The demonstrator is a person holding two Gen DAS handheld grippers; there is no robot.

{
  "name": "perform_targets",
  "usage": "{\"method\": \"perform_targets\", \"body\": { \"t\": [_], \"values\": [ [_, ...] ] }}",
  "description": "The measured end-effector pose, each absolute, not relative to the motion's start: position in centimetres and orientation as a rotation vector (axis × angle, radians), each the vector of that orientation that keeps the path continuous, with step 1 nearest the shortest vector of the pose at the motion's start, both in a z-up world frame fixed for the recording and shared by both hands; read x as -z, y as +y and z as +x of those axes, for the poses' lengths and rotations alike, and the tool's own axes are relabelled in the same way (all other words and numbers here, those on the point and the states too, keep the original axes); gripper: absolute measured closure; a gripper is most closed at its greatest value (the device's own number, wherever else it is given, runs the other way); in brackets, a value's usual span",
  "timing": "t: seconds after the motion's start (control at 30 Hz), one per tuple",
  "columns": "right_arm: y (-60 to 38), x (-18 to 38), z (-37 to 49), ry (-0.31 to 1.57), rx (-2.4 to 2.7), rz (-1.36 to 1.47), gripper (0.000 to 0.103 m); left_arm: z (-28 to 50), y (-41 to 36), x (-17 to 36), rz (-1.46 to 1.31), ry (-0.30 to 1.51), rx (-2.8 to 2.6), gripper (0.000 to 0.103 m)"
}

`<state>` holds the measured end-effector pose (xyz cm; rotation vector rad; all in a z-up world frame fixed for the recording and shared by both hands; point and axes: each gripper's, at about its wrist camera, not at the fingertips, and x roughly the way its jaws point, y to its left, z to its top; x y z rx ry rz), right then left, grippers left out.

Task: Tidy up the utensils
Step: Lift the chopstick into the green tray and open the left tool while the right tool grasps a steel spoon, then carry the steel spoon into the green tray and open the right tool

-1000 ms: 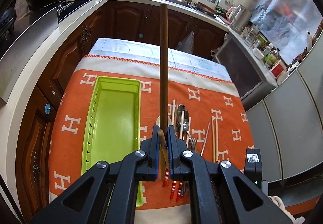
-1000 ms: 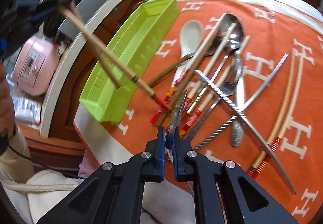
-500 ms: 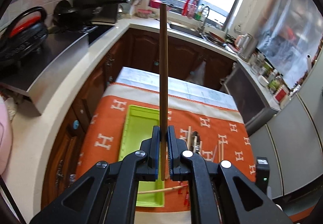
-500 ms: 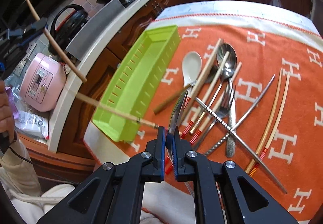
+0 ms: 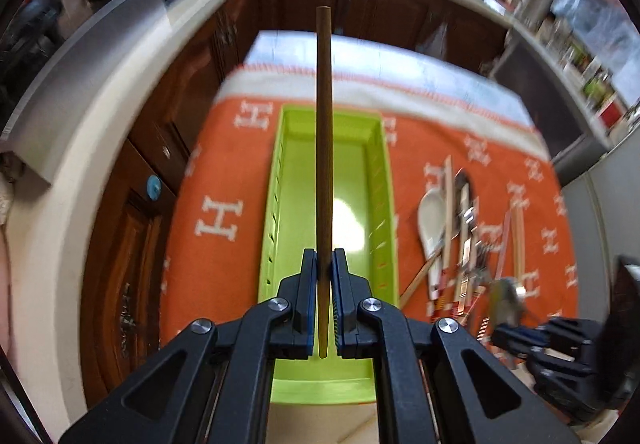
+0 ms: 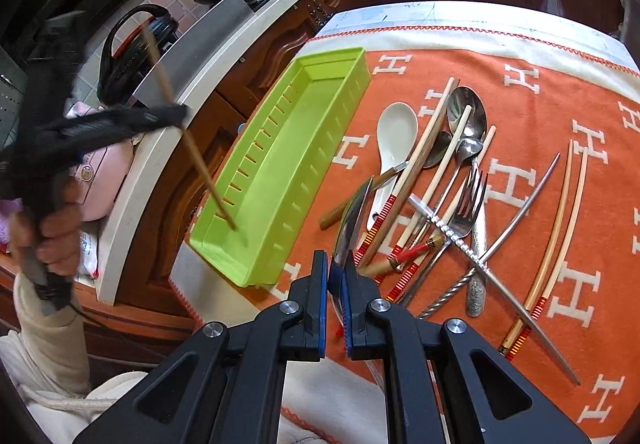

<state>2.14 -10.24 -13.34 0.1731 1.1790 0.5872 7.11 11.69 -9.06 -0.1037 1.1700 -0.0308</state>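
Observation:
My left gripper (image 5: 324, 260) is shut on a brown wooden chopstick (image 5: 324, 123) and hangs over the lime-green tray (image 5: 280, 203). In the right wrist view that left gripper (image 6: 176, 111) is blurred, and the chopstick (image 6: 200, 163) slants down with its lower tip inside the near end of the tray (image 6: 340, 91). My right gripper (image 6: 334, 264) is shut on a thin metal utensil (image 6: 352, 211) seen edge-on, lifted above the cloth beside the tray. A pile of utensils (image 6: 440, 183) lies to the right: a white spoon (image 6: 396, 131), a fork (image 6: 472, 199), metal spoons and several chopsticks.
An orange cloth (image 6: 520, 91) with white H marks covers the table. A pale counter edge (image 6: 132, 179) and dark wooden cabinets (image 5: 120, 244) run along the left. A pink cooker (image 6: 100, 179) sits behind the person's hand (image 6: 56, 240). Two long chopsticks (image 6: 560, 228) lie apart at the right.
My left gripper has swung down over the tray with the chopstick, whose lower tip now reaches into the tray's near end. My right gripper has risen a little with its metal utensil.

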Motion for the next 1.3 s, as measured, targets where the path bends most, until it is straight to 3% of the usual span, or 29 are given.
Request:
{"method": "perform_targets", "body": {
  "t": [0.13, 0.3, 0.6, 0.93, 1.3],
  "values": [
    [-10.2, 13.8, 2.5, 1.190, -0.583, 0.173, 0.097, 8.6, 10.4, 12.8, -0.058, 1.255, 0.049, 0.096],
    [-10.3, 14.3, 3.2, 1.198, -0.571, 0.189, 0.097, 9.2, 10.2, 14.5, -0.015, 1.271, -0.010, 0.048],
    [-8.4, 13.9, 5.7, 1.229, -0.597, 0.248, 0.097, 7.6, 11.7, 11.7, 0.003, 1.141, -0.121, 0.025],
    [-2.9, 12.3, 12.1, 1.251, -0.589, 0.378, 0.097, 5.5, 15.4, 9.2, -0.047, 1.021, -0.247, 0.019],
    [1.0, 15.9, 19.0, 1.262, -0.479, 0.470, 0.095, 6.1, 17.9, 11.7, -0.110, 1.066, -0.279, 0.018]
  ]
}}
